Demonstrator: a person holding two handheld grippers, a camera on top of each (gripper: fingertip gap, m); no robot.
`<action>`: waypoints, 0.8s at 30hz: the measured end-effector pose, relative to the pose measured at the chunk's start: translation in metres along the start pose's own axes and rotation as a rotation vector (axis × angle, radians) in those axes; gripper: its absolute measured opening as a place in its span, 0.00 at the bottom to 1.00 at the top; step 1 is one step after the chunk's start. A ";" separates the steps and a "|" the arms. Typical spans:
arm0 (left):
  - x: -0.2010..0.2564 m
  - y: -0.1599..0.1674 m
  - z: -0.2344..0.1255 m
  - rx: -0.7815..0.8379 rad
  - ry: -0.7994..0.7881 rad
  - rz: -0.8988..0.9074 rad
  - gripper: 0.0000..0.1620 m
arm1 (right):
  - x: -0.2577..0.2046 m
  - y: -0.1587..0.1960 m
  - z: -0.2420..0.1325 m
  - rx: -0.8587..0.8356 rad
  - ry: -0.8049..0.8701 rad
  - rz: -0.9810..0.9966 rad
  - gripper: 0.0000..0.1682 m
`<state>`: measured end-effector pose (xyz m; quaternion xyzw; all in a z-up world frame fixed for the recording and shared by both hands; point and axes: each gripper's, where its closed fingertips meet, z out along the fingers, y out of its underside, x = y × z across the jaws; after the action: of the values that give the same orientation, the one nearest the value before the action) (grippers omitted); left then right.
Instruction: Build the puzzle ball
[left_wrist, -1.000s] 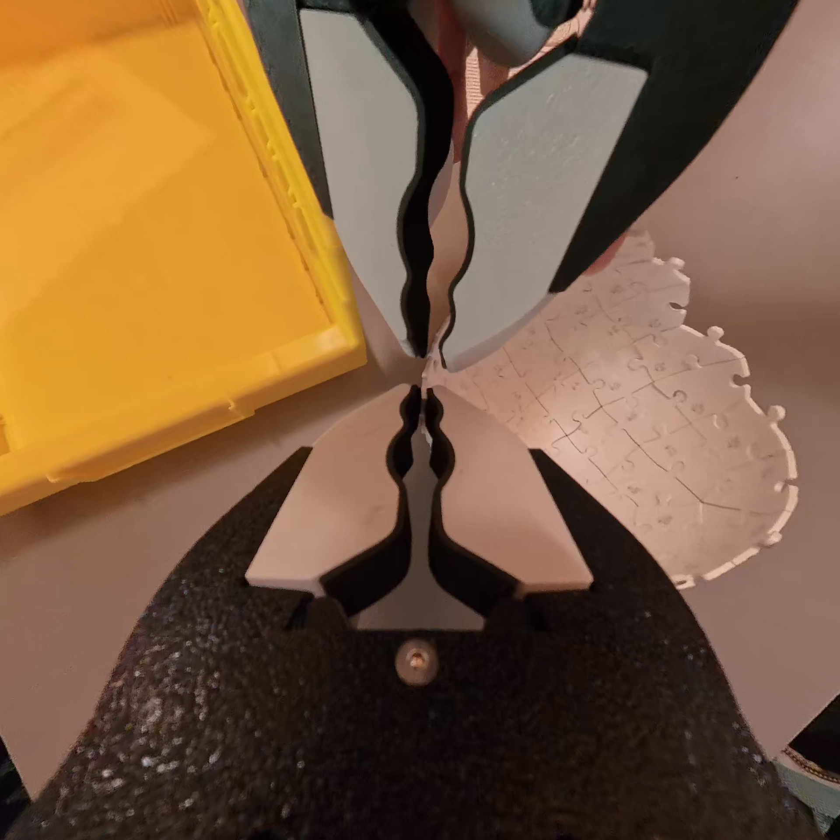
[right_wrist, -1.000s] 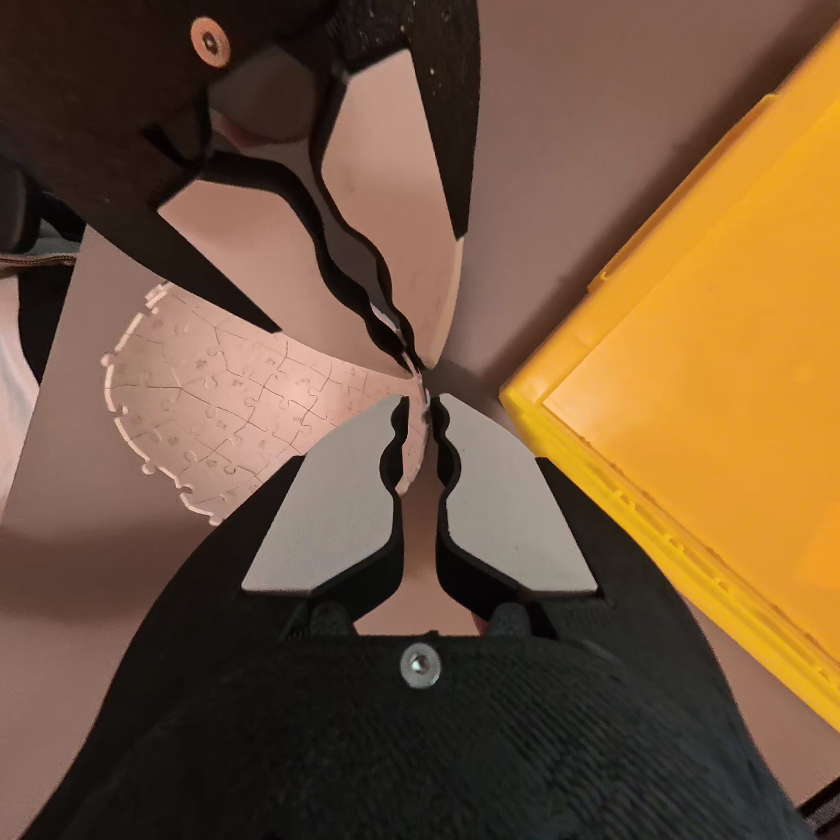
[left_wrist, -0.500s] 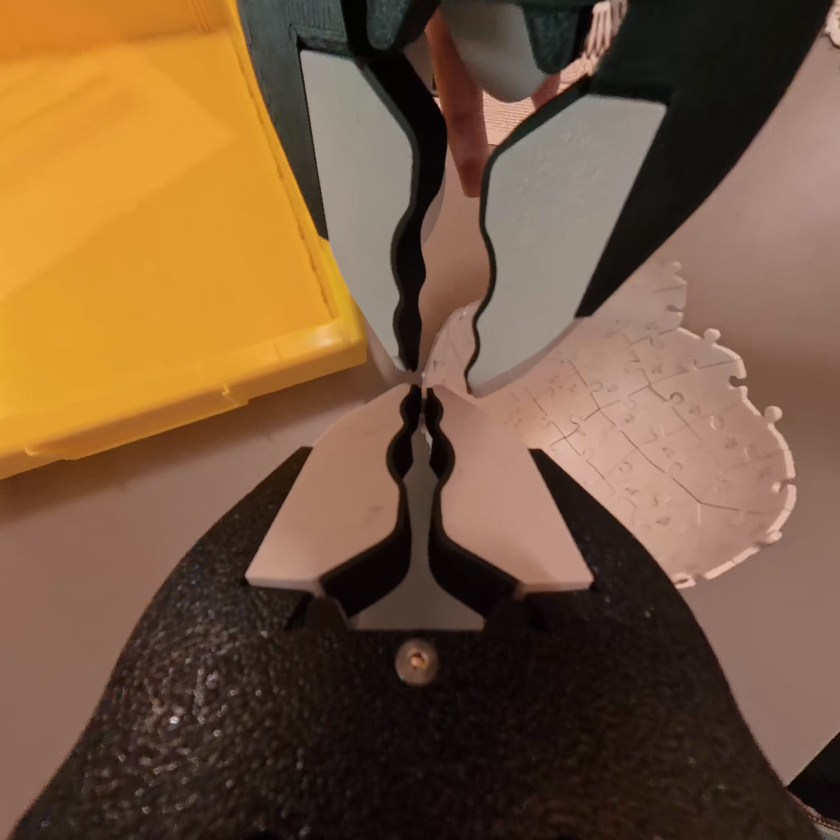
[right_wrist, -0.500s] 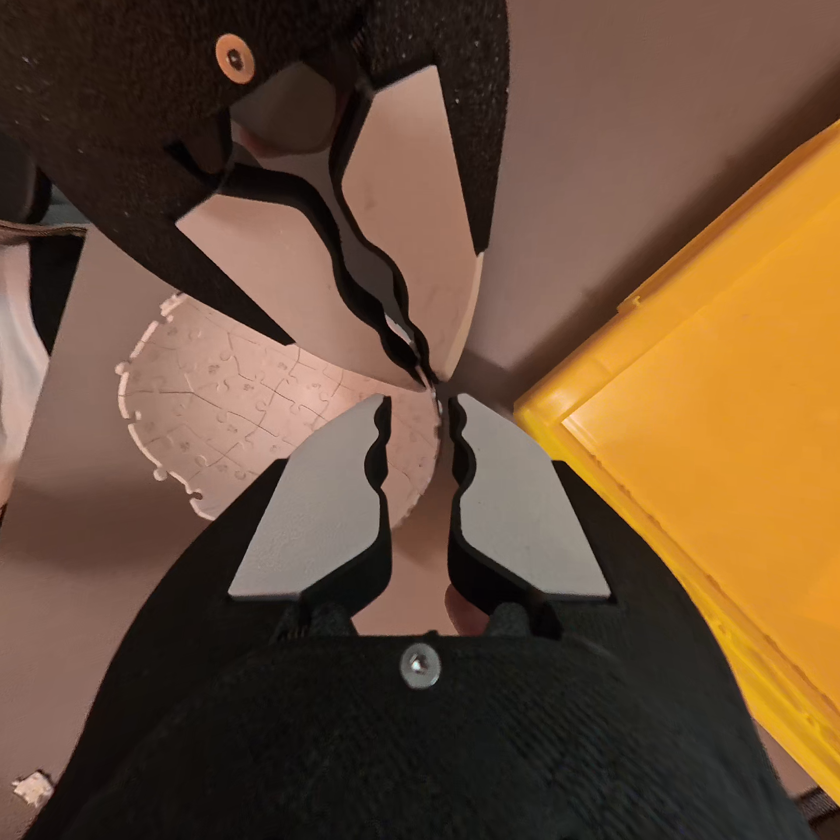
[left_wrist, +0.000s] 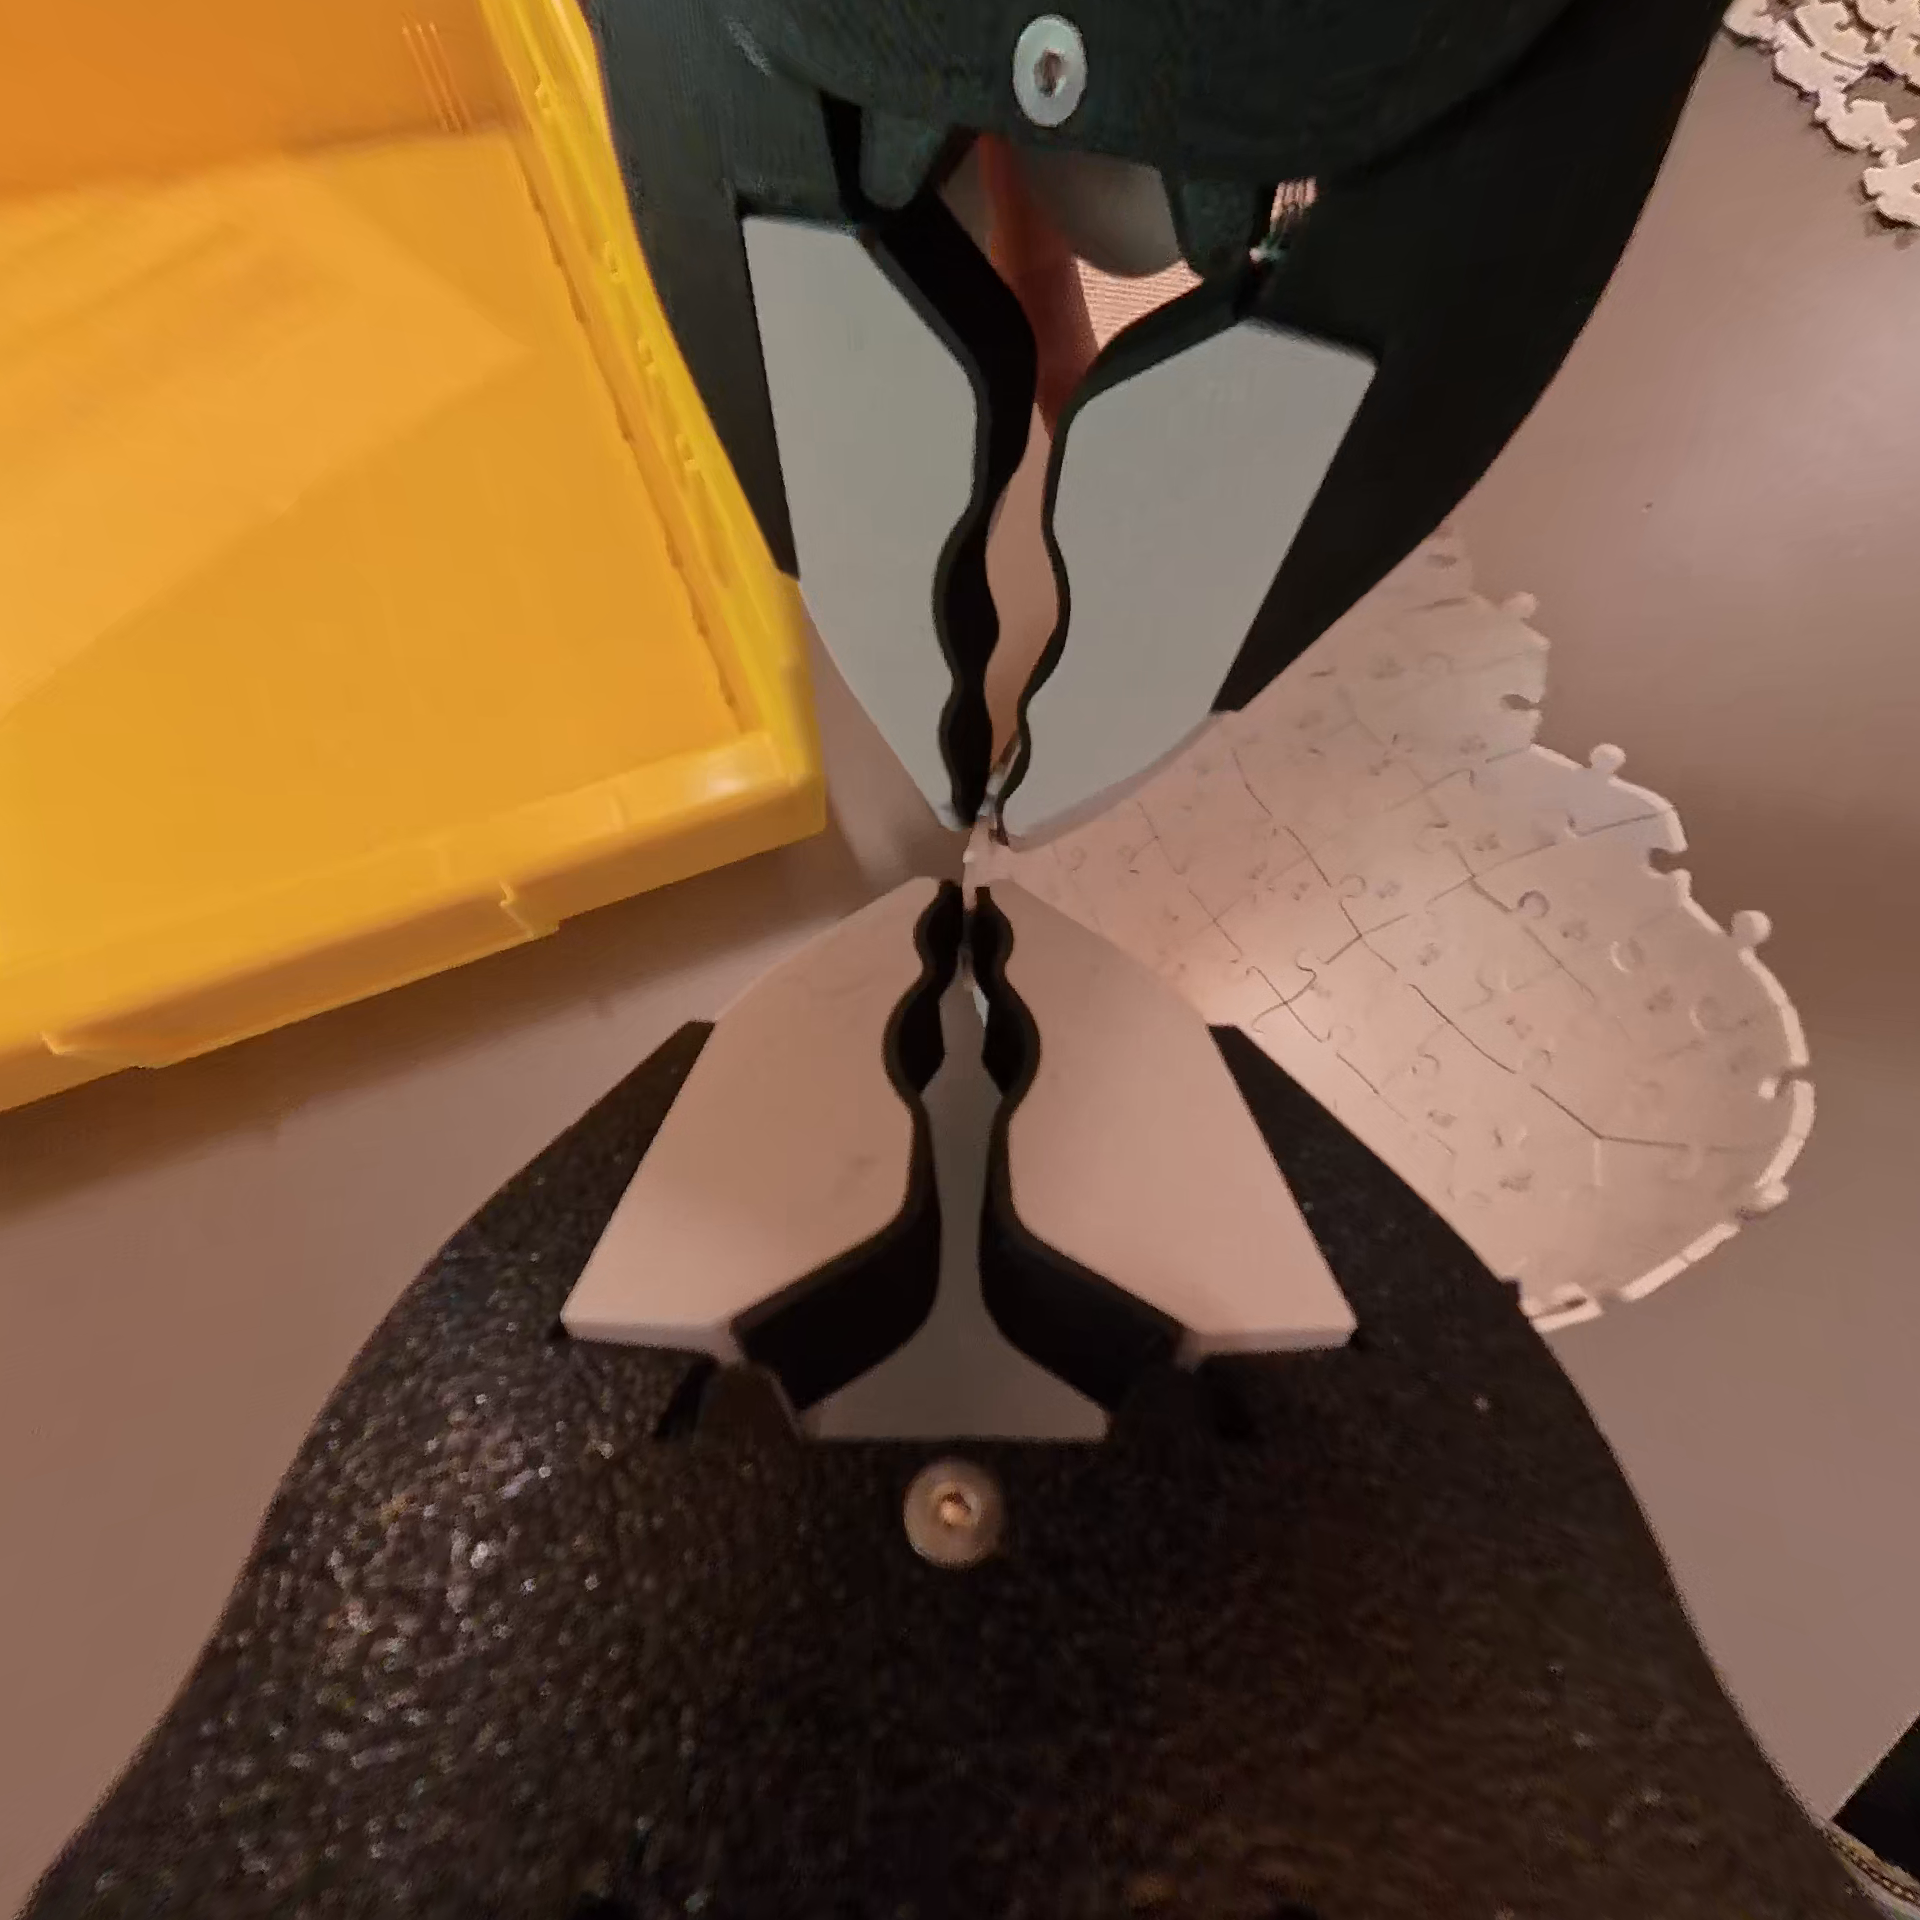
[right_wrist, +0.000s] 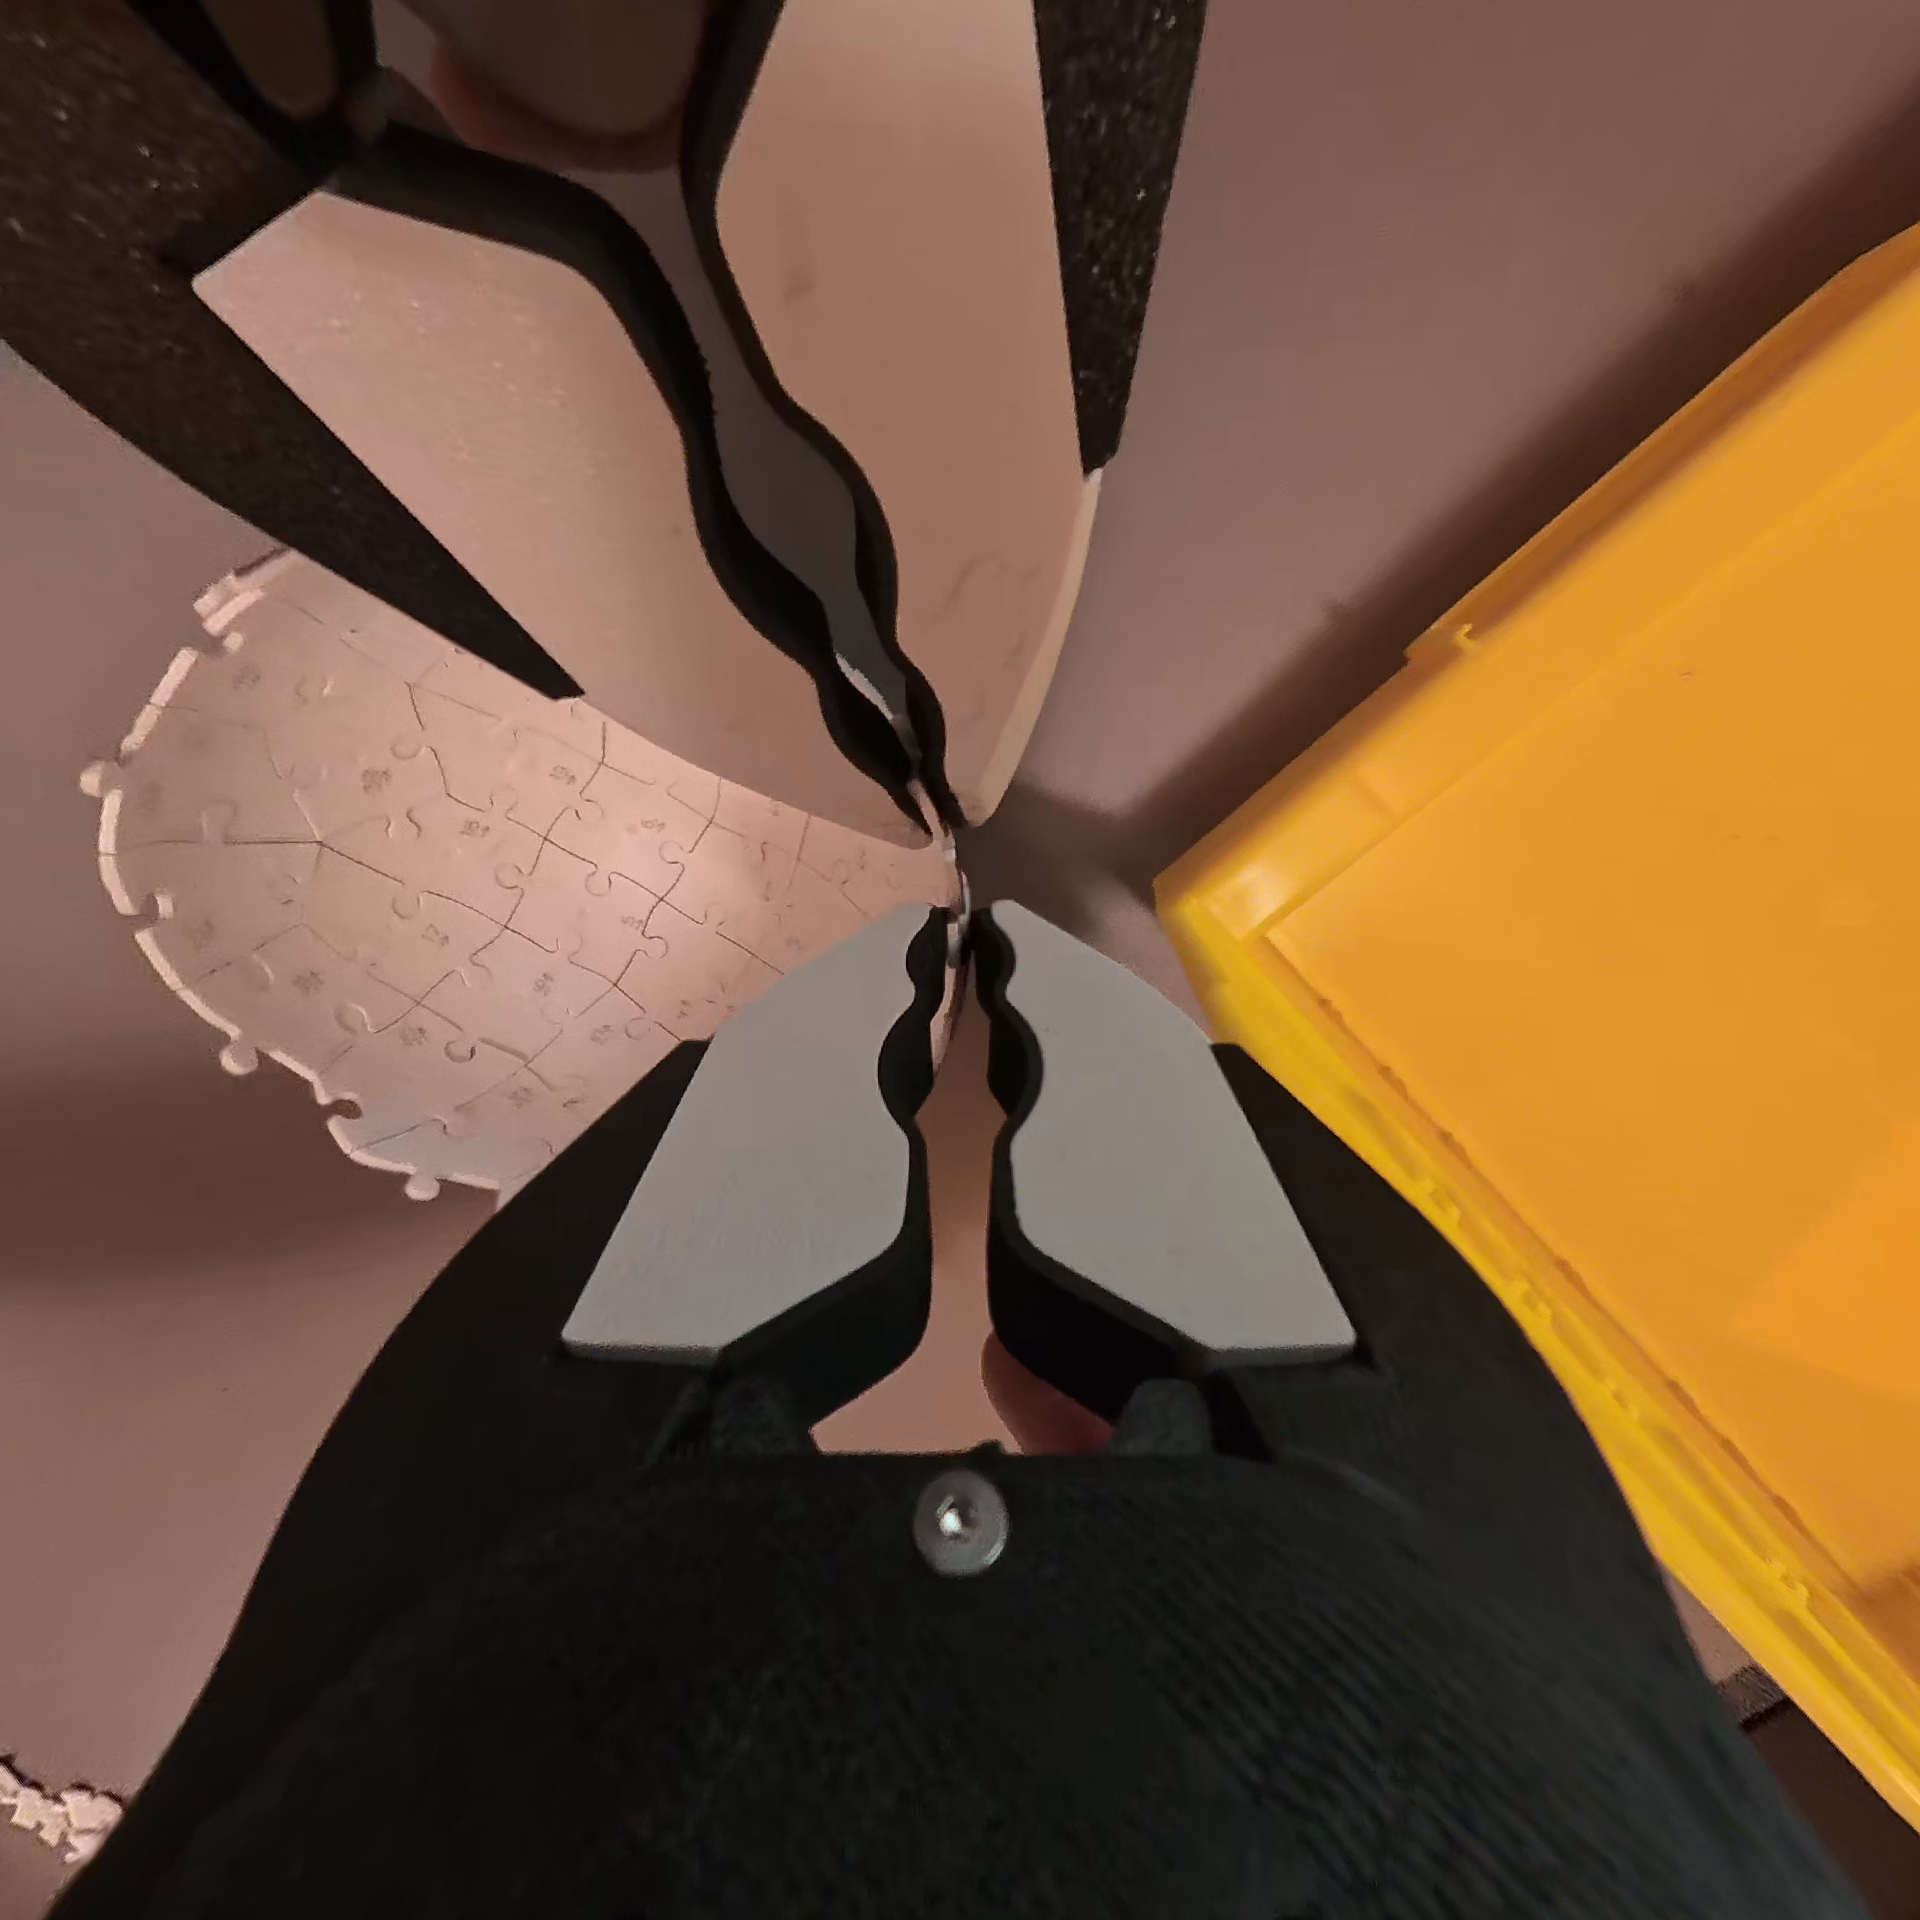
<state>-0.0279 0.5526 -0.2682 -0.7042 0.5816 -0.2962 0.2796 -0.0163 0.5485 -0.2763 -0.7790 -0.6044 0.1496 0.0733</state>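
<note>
Both claws are pinched nearly closed, tip to tip, on the rim of the white curved half-built puzzle shell (left_wrist: 1455, 987): left claw (left_wrist: 964, 902), right claw (right_wrist: 961, 914). Yellow plastic bin (left_wrist: 312, 623) sits just left of the left claw on the tan desk (left_wrist: 208, 1351).

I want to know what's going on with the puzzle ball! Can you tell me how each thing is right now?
Left gripper: shut, pinching the edge of the puzzle shell.
Right gripper: shut, pinching the same edge from the opposite side.
Puzzle shell: part built, a curved bowl with open, knobby edges.
Yellow bin: open, nothing visible inside.
Loose puzzle pieces: lying apart from the shell, not joined.
</note>
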 end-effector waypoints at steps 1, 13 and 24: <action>0.000 0.000 0.000 0.002 0.002 0.000 0.01 | 0.000 0.000 0.000 -0.002 0.004 0.003 0.03; 0.006 -0.001 -0.005 -0.010 0.020 0.075 0.03 | -0.002 0.006 -0.003 -0.017 0.069 -0.018 0.03; 0.011 -0.010 -0.013 -0.026 0.047 0.118 0.06 | -0.007 0.010 -0.007 -0.028 0.095 -0.018 0.02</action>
<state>-0.0293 0.5425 -0.2506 -0.6652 0.6321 -0.2880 0.2740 -0.0063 0.5400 -0.2717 -0.7808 -0.6092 0.1031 0.0924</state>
